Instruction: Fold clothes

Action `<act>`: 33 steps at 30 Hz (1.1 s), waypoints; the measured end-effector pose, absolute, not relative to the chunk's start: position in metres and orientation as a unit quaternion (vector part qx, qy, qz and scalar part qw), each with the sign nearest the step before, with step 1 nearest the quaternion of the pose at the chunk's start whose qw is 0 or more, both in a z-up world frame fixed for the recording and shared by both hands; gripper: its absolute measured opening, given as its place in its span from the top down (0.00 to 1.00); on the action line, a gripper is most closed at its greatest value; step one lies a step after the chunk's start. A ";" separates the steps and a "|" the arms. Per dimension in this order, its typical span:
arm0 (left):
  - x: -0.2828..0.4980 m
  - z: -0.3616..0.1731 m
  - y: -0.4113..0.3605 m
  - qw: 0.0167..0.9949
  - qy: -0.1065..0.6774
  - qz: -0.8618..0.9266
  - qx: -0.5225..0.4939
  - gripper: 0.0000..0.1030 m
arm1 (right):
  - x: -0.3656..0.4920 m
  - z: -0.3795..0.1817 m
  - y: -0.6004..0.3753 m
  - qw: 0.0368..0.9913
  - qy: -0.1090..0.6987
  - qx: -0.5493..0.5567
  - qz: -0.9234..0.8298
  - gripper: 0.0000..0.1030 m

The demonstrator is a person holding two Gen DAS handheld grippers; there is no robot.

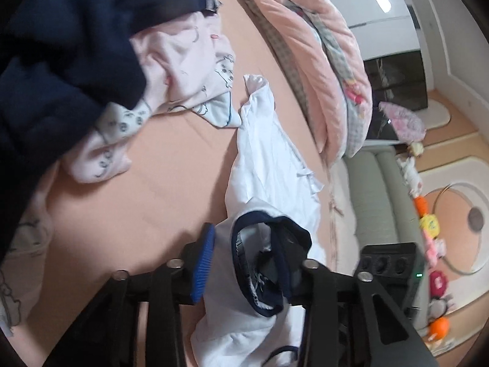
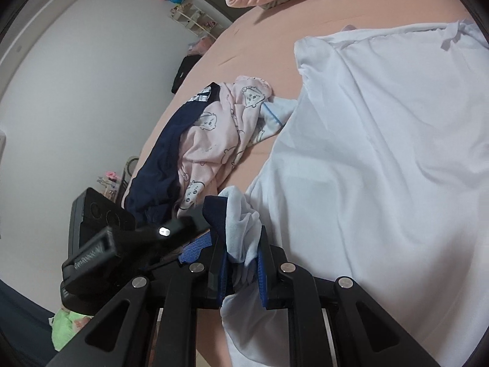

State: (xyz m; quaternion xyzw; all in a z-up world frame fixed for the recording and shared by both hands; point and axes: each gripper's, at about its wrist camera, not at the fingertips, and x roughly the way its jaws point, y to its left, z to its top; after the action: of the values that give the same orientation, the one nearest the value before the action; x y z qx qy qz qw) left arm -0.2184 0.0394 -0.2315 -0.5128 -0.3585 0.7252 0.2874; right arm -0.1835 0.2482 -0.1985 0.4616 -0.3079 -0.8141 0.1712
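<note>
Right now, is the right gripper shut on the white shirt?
Yes: in the right wrist view the right gripper pinches a bunched edge of the white shirt between its blue pads.

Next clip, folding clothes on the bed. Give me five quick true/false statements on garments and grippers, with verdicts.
1. The right gripper is shut on the white garment. True.
2. The left gripper has its jaws pressed fully together with nothing between them. False: its jaws stand apart, with the white garment's navy-trimmed collar between them.
3. The white garment is folded into a neat square. False: it lies spread and wrinkled on the pink bedsheet.
4. A pink printed garment lies beside a navy garment. True.
5. The pink quilt covers the white garment. False: it lies bunched at the bed's edge, apart from it.
</note>
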 end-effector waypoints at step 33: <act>-0.206 -0.216 0.066 0.295 -0.224 0.770 -0.519 0.91 | -0.194 -0.198 0.240 0.055 -0.139 0.499 -0.854 0.50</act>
State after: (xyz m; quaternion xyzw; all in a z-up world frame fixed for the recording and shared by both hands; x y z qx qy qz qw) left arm -0.2059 0.0660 -0.2164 -0.5195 -0.2238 0.7702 0.2947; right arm -0.1944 0.2399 -0.1978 0.4990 -0.1390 -0.8536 0.0547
